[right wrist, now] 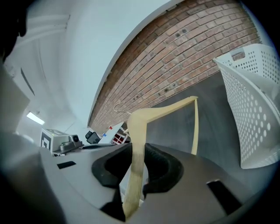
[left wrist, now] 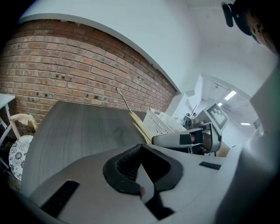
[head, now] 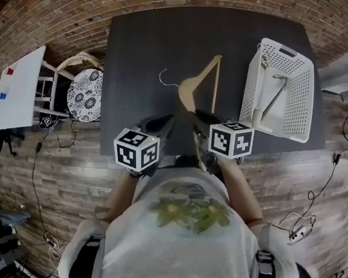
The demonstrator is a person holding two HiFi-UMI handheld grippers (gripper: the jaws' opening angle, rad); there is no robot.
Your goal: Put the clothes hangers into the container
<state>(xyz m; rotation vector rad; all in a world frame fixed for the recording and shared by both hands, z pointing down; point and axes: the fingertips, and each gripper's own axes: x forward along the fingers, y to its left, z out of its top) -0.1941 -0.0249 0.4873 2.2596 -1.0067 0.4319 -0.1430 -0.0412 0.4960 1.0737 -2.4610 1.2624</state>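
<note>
wood hanger point(right wrist: 139, 144) pinched along one sloping arm, below the neck, by the right gripper point(right wrist: 138, 164), jaws closed on the flat pale strip. held out over the dark desk point(head: 147, 50), left of the white basket point(head: 298, 100) and not yet in it; seemingly raised off the surface, though hard to confirm.

probably light and rigid, so no sag, but long and lopsided from this hold. likely to swing or twist about the pads, with smooth finished wood offering little friction. better balanced if taken at the neck, just under the wire hook point(head: 164, 77). thin hook liable to snag in the basket's holes on the way in.

triangular outline: two sloping arms, a slim straight bar across the bottom, a curled metal hook at the top. basket of moulded plastic, tall and tapered, with perforated walls and a rectangular rim. already holds another hanger point(head: 273, 97), greyish, leaning inside.

left gripper point(left wrist: 141, 151) idle beside the right one, jaws together at the tips with nothing between, ribbed black pads bare. desk top matt, dark grey, faintly grained. rough red brick wall point(left wrist: 65, 65) behind.
</note>
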